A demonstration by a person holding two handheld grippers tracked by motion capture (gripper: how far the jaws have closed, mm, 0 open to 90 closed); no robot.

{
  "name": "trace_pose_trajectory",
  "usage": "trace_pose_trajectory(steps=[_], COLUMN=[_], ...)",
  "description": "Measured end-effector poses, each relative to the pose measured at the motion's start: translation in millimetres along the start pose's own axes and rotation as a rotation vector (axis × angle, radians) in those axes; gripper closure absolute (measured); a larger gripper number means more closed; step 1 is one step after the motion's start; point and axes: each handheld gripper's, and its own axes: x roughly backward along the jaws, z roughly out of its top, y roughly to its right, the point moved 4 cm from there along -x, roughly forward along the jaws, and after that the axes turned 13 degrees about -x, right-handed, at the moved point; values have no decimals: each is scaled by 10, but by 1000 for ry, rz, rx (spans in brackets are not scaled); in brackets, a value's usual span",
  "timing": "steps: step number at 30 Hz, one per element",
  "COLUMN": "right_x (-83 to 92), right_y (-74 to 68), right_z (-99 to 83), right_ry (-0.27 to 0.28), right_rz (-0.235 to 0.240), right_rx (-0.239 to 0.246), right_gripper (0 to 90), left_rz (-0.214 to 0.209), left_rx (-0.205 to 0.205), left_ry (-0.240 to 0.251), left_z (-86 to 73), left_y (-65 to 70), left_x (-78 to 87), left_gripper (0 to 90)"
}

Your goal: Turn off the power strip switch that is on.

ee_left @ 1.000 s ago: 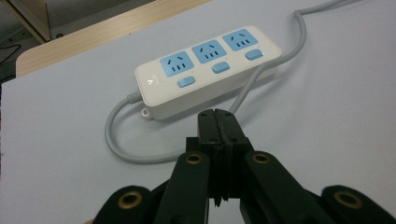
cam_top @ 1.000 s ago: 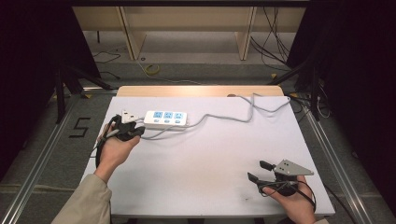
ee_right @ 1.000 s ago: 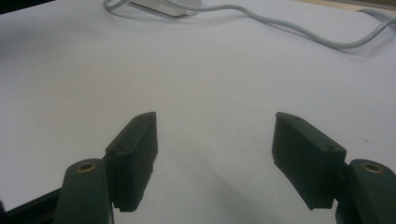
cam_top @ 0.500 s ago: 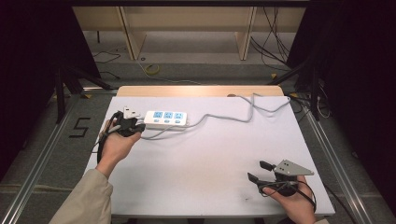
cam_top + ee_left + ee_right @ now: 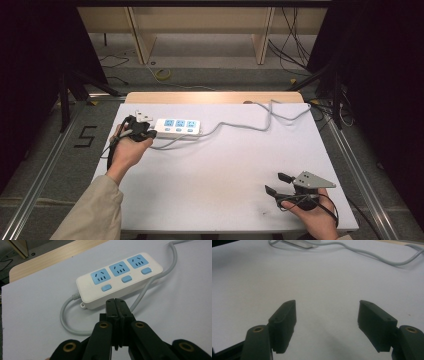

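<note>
A white power strip [image 5: 177,127] [image 5: 119,277] with three blue sockets and three blue buttons lies flat near the table's far left. Its grey cable [image 5: 250,125] [image 5: 372,255] snakes right to the far edge. A second loop of grey cable [image 5: 65,320] curls from its near end. My left gripper [image 5: 148,133] [image 5: 116,305] sits just short of the strip's left end, jaws pressed together with nothing between them. Near the front right corner my right gripper [image 5: 278,183] [image 5: 327,325] hovers low over bare table, jaws wide apart and empty.
The white table [image 5: 220,175] has a wooden strip [image 5: 210,97] along its far edge. Beyond it stand wooden shelf legs [image 5: 141,35] and loose floor cables [image 5: 162,75]. A metal rail [image 5: 45,165] runs along the left, where a "5" [image 5: 85,136] marks the floor.
My left gripper has crept slightly right, closer to the strip's end. The right gripper has stayed where it was.
</note>
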Motion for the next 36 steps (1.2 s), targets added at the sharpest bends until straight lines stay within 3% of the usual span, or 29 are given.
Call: trace_pose_trajectory(steps=[11, 36], right_x=[-5, -8], right_y=[-3, -2], right_z=[-1, 0], right_ry=[-3, -3], right_rz=[1, 2], right_rx=[-1, -2], right_gripper=[323, 322], left_rz=[8, 10], left_rx=[-16, -26], left_ry=[-16, -51], left_z=[108, 172], left_y=[-62, -80], left_x=[-45, -187], left_gripper=[896, 896])
